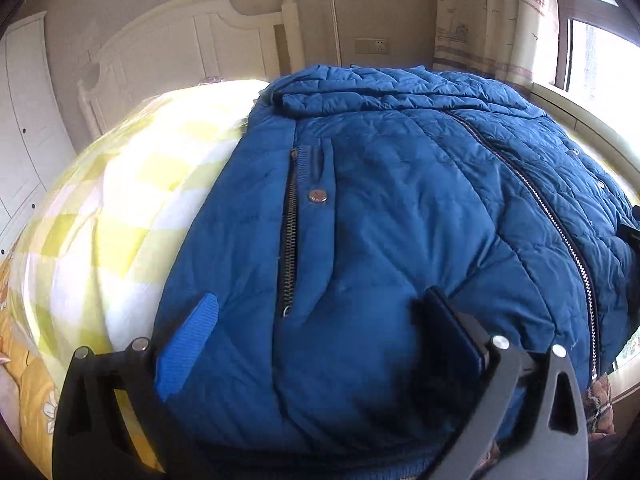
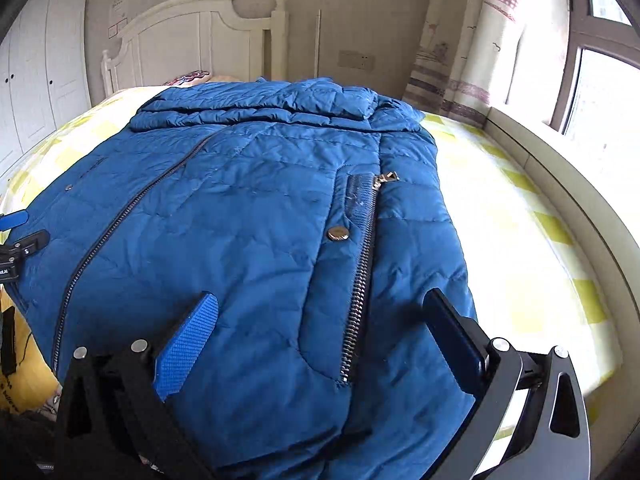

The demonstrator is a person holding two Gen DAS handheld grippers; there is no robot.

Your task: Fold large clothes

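A: Looking down at the jacket (image 1: 380, 220), we see it spread flat on the bed (image 1: 120, 208), front up, main zip (image 1: 560, 232) closed, collar toward the headboard (image 1: 192, 44) and hem nearest us.

B: And our grippers? We have the left gripper (image 1: 320, 332) over the hem on the jacket's left half, jaws wide apart with nothing between them. The right gripper (image 2: 324, 336) hangs the same way over the other half, jaws spread and empty, straddling the pocket zip (image 2: 360, 276).

A: How do we expect it to handle? It is quilted and puffy, so we judge it soft, light for its bulk, and springy enough to push back out of a fold. The shell looks smooth, so it may slip.

B: Then we should pinch at the hem corners or side seams, where the layers bunch and give the jaws something thick to bite. We would avoid the zips and the snap button (image 2: 339, 234), which are hard and offer little hold.

A: Agreed, one gripper at each side of the jacket.
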